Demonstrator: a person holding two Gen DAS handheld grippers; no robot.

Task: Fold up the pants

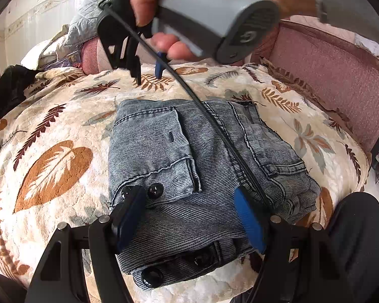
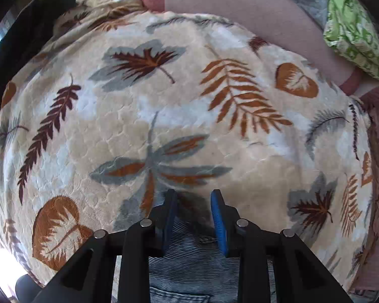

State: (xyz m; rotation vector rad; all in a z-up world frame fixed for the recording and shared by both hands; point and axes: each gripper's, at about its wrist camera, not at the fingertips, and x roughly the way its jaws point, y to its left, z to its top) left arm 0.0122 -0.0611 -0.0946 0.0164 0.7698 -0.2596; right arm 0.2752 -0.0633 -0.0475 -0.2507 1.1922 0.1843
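1. On the bed's leaf-print blanket the pants lie as a compact grey denim bundle, several layers thick, black buttons showing at the near edge; the fold looks close to done
2. Left claw hangs just above the bundle's near part, its blue pads spread wide, nothing between them; I cannot tell whether the tips touch the cloth
3. Right claw, seen from its own camera, is narrowly parted and holds nothing; a strip of denim shows under it and the blanket stretches beyond. From the left camera it sits past the far edge of the pants, above the blanket, gripped by the person's hand
4. A black cable from the right tool trails diagonally across the top of the bundle
5. Risks, as I judge them:
   - the cable could snag or drag the top layer when the right tool moves off, opening the fold
   - the plush blanket gives underfoot, so pressing on one corner may tilt the stack
   - thick denim tends to spring back; the upper flap may lift if left unpressed
   - a wide claw closing here might pinch only the top layer and peel it away
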